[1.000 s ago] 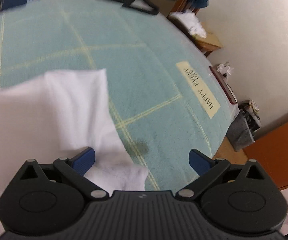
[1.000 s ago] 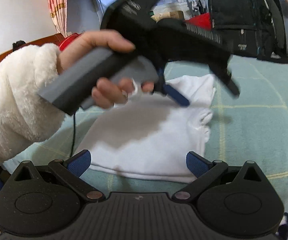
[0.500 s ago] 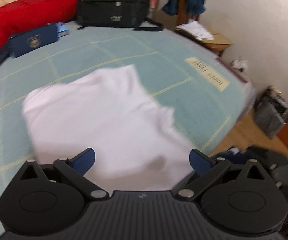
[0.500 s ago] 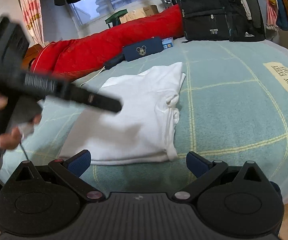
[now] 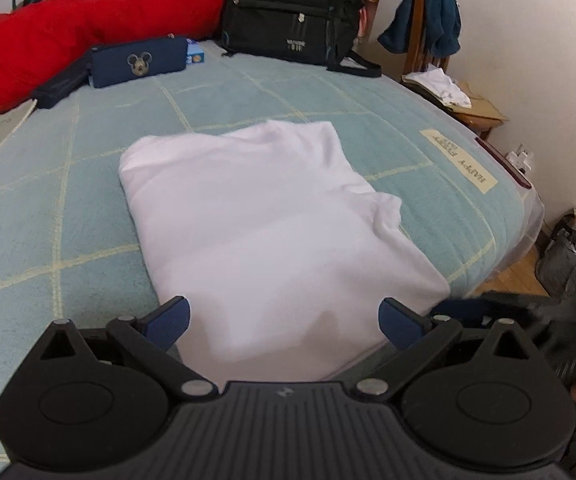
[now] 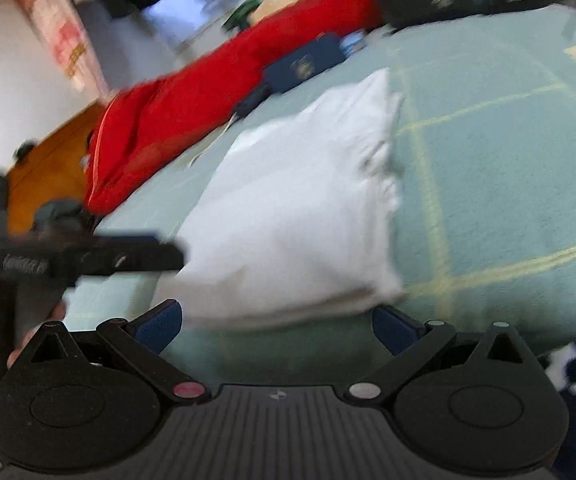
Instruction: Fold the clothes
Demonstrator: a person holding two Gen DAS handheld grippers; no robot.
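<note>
The bed (image 5: 100, 208), spread with a pale green checked cover, carried everything, and the white garment (image 5: 272, 224) lay near its middle as a flat, roughly rectangular packet, well apart from the things along the far side. Behind it a long red bolster (image 5: 68, 36) ran along the far edge, with a black backpack (image 5: 288, 8) standing upright beside it; the backpack looked zipped shut, so what it held could not be told. A dark blue case (image 5: 140, 62) with a cartoon mouse on it lay flat in front of the bolster, also closed, its contents hidden. The garment looked close to finished: its top face was smooth, but the right edge bunched into a small lump, and in the right wrist view, which was blurred, that same side looked ragged. A good finish, I judged, would be to tuck that lump under and press the layers level without lifting the whole packet, since a high pull could spring the folds apart. The left claw (image 5: 284, 316) hung over the near edge of the garment with its jaws spread wide and nothing between them. The right claw (image 6: 274, 318) sat just short of the near edge, likewise spread and empty.
</note>
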